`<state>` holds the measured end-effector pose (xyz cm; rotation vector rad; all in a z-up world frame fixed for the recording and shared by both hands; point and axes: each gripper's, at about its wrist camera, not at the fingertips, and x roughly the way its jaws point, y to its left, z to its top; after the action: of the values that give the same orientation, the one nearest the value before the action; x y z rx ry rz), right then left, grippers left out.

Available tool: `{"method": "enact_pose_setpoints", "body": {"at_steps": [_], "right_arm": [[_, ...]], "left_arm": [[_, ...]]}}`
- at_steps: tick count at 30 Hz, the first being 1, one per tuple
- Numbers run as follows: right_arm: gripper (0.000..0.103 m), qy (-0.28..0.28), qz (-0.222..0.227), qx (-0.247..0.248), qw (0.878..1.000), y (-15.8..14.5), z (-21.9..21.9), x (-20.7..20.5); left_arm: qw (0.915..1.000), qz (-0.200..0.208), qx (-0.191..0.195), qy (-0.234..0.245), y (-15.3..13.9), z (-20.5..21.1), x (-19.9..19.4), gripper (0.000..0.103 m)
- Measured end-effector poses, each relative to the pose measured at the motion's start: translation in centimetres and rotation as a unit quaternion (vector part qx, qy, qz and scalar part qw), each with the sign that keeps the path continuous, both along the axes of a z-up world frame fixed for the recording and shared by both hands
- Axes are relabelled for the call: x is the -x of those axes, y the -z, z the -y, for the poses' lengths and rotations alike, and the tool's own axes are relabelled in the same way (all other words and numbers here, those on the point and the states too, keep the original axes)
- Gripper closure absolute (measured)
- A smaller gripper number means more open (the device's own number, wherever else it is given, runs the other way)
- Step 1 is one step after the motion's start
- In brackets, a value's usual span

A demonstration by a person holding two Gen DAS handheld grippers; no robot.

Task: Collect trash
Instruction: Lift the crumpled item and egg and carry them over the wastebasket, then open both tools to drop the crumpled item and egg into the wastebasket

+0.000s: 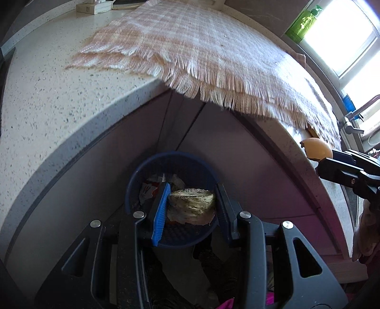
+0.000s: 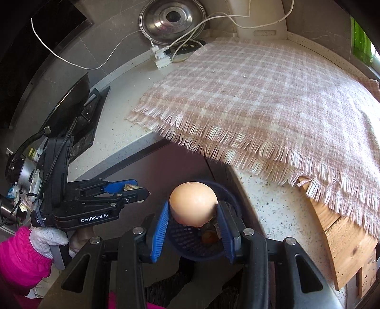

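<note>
My left gripper (image 1: 191,202) is shut on a pale, dried vegetable stump (image 1: 192,205) and holds it over a dark blue mesh bin (image 1: 152,166) on the floor below the counter. The bin holds wrappers and scraps (image 1: 152,187). My right gripper (image 2: 193,209) is shut on a broken eggshell (image 2: 192,202) and holds it above the same bin (image 2: 190,244). The eggshell also shows at the right of the left wrist view (image 1: 317,148), and the left gripper (image 2: 136,187) shows at the left of the right wrist view.
A pink checked fringed cloth (image 2: 261,99) covers the speckled counter (image 1: 47,95) and overhangs its edge. A pot lid (image 2: 172,17), a white cable and plug (image 2: 161,55) lie at the back. A wooden board (image 2: 342,240) is at the right, a green bottle (image 1: 304,22) by the window.
</note>
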<state>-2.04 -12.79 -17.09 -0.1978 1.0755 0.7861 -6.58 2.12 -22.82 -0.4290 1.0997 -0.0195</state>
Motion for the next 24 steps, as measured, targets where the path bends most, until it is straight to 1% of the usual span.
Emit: {"method": "enact_pose_setpoints", "body": {"at_steps": [6, 14, 19, 24], "right_arm": [[0.061, -0.006, -0.015, 0.016, 1.0, 2.3, -0.8, 0.7], [0.061, -0.01, -0.028, 0.036, 0.999, 4.9, -1.8, 1.0], [0.061, -0.01, -0.037, 0.049, 0.998, 6.4, -2.6, 0.5], [0.061, -0.013, -0.04, 0.062, 0.997, 7.6, -3.3, 0.2]], "left_arm": [[0.9997, -0.022, 0.004, 0.009, 2.6, 1.0, 0.7, 0.065], [0.9989, -0.046, 0.004, 0.008, 5.9, 1.2, 0.9, 0.065], [0.9983, -0.058, 0.008, 0.001, 7.4, 1.2, 0.2, 0.065], [0.9979, -0.064, 0.009, 0.003, 8.7, 1.2, -0.1, 0.065]]}}
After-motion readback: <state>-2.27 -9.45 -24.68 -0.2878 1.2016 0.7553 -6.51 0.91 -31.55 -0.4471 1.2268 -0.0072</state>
